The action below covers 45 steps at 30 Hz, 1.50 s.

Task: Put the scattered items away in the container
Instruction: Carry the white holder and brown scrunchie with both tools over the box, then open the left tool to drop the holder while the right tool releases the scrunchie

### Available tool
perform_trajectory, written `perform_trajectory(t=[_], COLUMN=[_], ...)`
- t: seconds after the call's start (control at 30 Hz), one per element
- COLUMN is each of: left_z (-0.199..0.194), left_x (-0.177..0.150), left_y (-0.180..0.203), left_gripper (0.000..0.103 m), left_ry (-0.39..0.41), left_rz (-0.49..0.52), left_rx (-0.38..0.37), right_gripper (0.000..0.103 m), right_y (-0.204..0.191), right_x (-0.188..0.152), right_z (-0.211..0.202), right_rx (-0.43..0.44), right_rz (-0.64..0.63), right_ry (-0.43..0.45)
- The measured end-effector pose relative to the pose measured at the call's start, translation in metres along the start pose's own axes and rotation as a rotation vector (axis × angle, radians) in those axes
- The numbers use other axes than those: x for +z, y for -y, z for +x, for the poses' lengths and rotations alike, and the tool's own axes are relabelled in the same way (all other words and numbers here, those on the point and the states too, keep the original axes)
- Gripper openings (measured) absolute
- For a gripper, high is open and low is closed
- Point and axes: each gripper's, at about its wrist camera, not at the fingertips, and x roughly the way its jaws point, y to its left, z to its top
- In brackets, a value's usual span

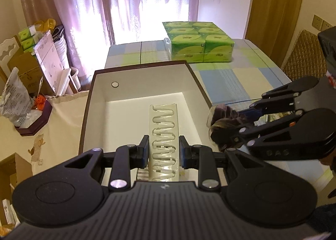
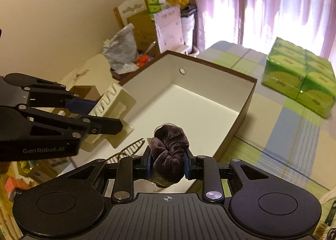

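Observation:
An open box with brown outside and white inside stands on the checked tablecloth; it shows in the right wrist view too. My left gripper is shut on a clear plastic pack with wavy loops and holds it over the box's near part; the pack shows in the right wrist view. My right gripper is shut on a dark brown velvet scrunchie above the box's near right edge. The scrunchie also shows in the left wrist view.
A green multi-pack of tissues stands on the table behind the box. A cloth-covered side surface with a bag and cartons lies to the left. A gold wire item lies by the box's near side. A chair back is at the right.

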Motion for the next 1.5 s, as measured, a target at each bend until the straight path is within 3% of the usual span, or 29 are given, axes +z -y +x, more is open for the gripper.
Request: perform_trajectory(t=[0.3, 0.47, 1.0, 1.23, 1.33, 1.5], left_z=[0.055, 0.084, 0.148, 0.158, 0.154, 0.147], left_x=[0.017, 0.02, 0.001, -0.01, -0.01, -0.007], left_y=[-0.034, -0.055, -0.08, -0.079, -0.078, -0.076], left_gripper=[0.023, 0.023, 0.023, 0.023, 0.03, 0.032], left_ry=[-0.069, -0.12, -0.325, -0.387, -0.378, -0.364], left_rz=[-0.007, 0.014, 0.04, 0.03, 0.029, 0.042], left_rx=[-0.047, -0.025, -0.053, -0.058, -0.062, -0.049], right_gripper=[0.031, 0.031, 0.031, 0.031, 0.031, 0.031], right_y=[-0.003, -0.001, 0.002, 0.003, 0.002, 0.002], right_x=[0.017, 0.023, 0.02, 0.019, 0.019, 0.019], right_z=[0.05, 0.079, 0.12, 0.122, 0.122, 0.123], right_rx=[-0.04, -0.058, -0.074, -0.065, -0.064, -0.062], right_rz=[0.018, 0.029, 0.032, 0.034, 0.027, 0.025], right_ry=[-0.063, -0.111, -0.221, -0.236, -0.233, -0.232])
